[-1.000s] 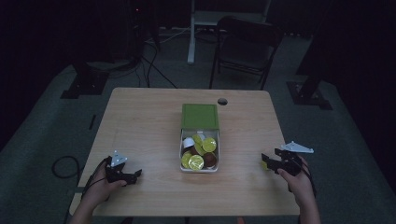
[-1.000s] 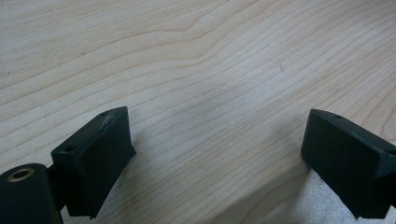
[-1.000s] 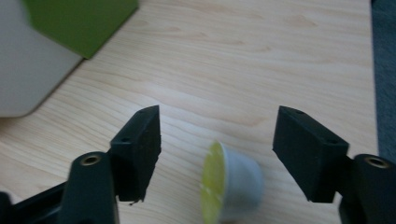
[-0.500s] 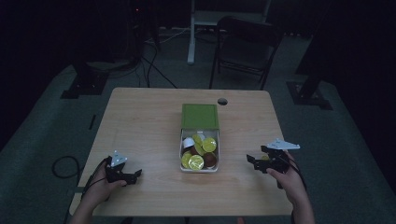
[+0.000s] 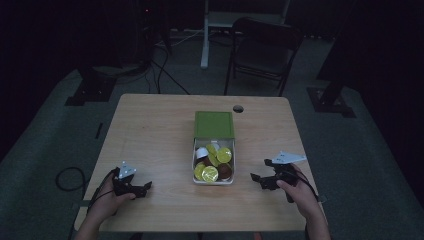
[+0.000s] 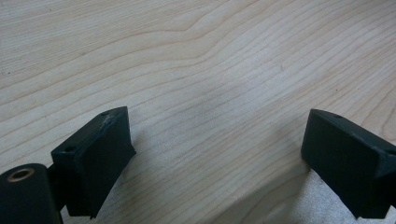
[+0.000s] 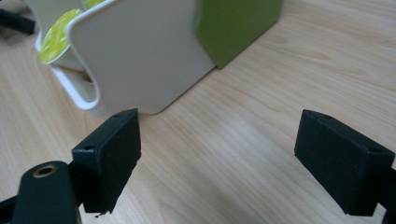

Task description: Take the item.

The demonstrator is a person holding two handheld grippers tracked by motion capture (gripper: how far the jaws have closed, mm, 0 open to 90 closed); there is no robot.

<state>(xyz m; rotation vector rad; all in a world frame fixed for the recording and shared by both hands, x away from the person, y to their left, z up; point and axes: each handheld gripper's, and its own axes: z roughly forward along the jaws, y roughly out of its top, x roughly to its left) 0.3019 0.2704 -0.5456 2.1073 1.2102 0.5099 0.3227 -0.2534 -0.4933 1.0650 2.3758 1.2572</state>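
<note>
A white drawer-like box (image 5: 213, 165) with a green sleeve (image 5: 214, 124) stands mid-table, pulled open toward me and holding several yellow-lidded capsules (image 5: 210, 173) and a brown one. My right gripper (image 5: 261, 171) sits just right of the box, pointing at it. Its jaws have just been opening and stand open with bare wood between them; the box's white wall (image 7: 140, 56) and green sleeve (image 7: 236, 25) loom close ahead of them in the right gripper view. My left gripper (image 5: 145, 188) rests near the front left of the table, open over bare wood (image 6: 210, 116).
The wooden table (image 5: 150, 135) has a cable hole (image 5: 238, 108) at the back. A dark chair (image 5: 260, 50) and stand legs are on the floor behind. A cable (image 5: 65, 177) trails off the left edge.
My right gripper has moved left toward the box and its jaws have widened. The left gripper has stayed put.
</note>
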